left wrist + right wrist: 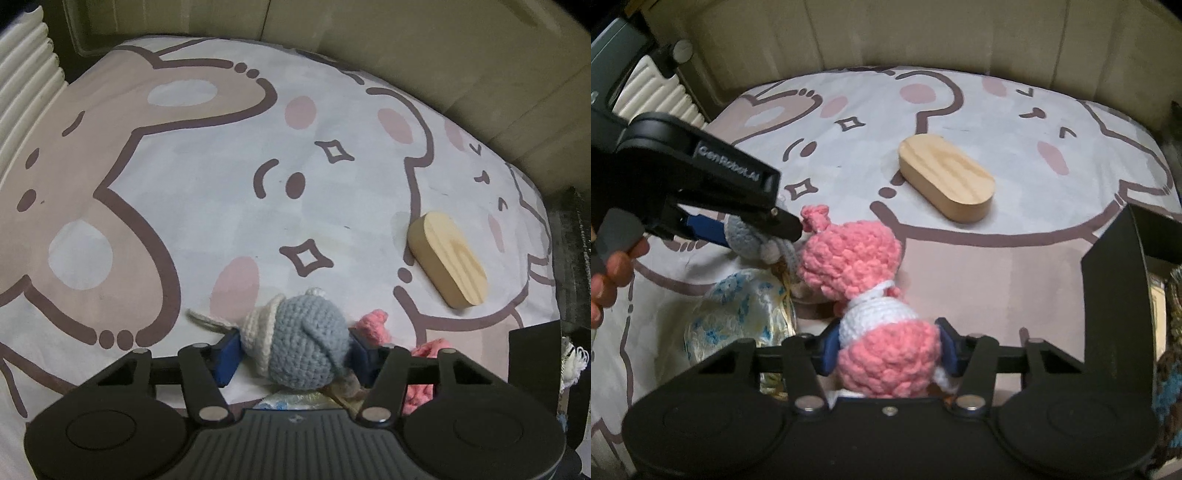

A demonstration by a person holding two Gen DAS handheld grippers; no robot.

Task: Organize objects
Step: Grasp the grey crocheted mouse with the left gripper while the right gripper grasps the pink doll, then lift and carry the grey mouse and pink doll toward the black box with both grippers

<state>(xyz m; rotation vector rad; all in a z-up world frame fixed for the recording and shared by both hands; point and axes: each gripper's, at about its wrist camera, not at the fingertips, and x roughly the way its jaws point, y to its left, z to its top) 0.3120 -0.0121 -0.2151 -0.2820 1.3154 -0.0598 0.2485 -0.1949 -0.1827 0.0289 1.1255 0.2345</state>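
Observation:
A grey-blue crochet toy [303, 347] with a cream collar lies on the cartoon bed sheet [207, 155]. My left gripper [293, 356] is shut on it, a blue pad pressed on each side. The same toy [746, 236] shows at the left of the right wrist view. A pink and white crochet toy [871, 295] lies just beside it. My right gripper [886, 350] is shut on that toy's lower pink part. An oval wooden block [947, 177] lies flat farther back on the sheet, apart from both grippers, and is the wooden block [448, 254] seen at the right.
A blue-flowered brocade pouch [738, 317] lies under the toys at the near left. A black open-sided box [1115, 288] stands at the right. A person's hand [605, 280] holds the left gripper. A white ribbed panel [26, 85] borders the bed's left, and beige padded walls rise behind.

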